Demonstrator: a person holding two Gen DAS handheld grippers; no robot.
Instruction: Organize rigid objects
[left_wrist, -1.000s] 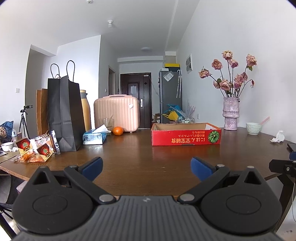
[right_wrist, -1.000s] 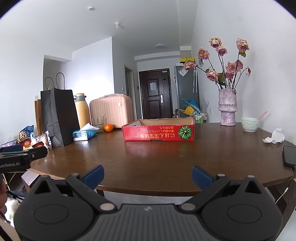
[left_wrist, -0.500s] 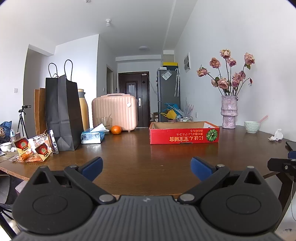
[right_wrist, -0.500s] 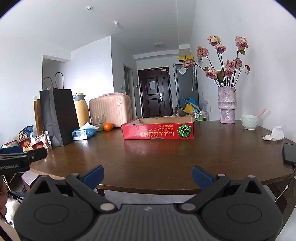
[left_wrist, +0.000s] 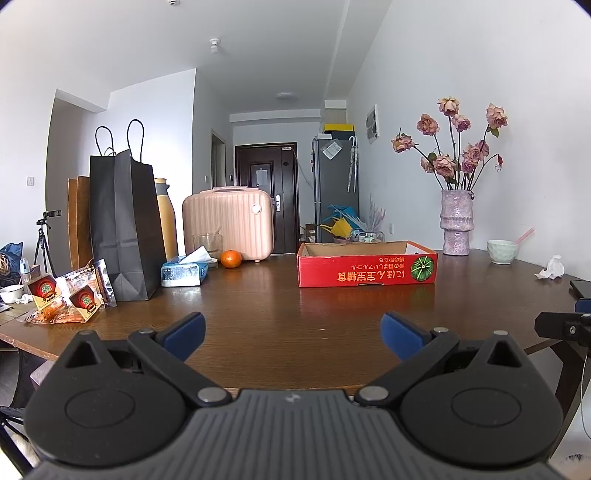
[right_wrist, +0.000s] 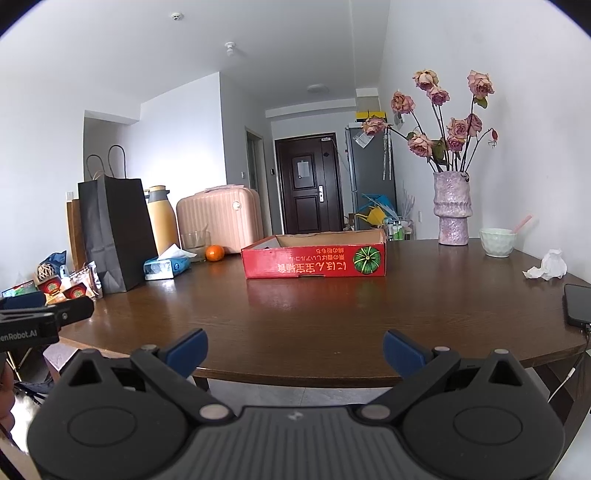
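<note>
A shallow red cardboard box (left_wrist: 367, 266) stands open on the dark wooden table (left_wrist: 280, 317), also in the right wrist view (right_wrist: 314, 260). An orange (left_wrist: 231, 258) lies left of it, by a tissue pack (left_wrist: 183, 272), a glass (left_wrist: 207, 242) and a pink case (left_wrist: 229, 221). My left gripper (left_wrist: 291, 334) is open and empty over the near table edge. My right gripper (right_wrist: 293, 352) is open and empty, just short of the table edge. Each gripper shows at the side of the other's view.
A black paper bag (left_wrist: 123, 225), a yellow flask (right_wrist: 162, 219) and snack packets (left_wrist: 66, 295) stand at the left. A vase of dried roses (right_wrist: 452, 206), a pale bowl (right_wrist: 496, 242), crumpled tissue (right_wrist: 546, 267) and a phone (right_wrist: 578, 304) are at the right.
Both views have shifted slightly; the box and table items sit a little further left and lower. Both grippers stay open and empty.
</note>
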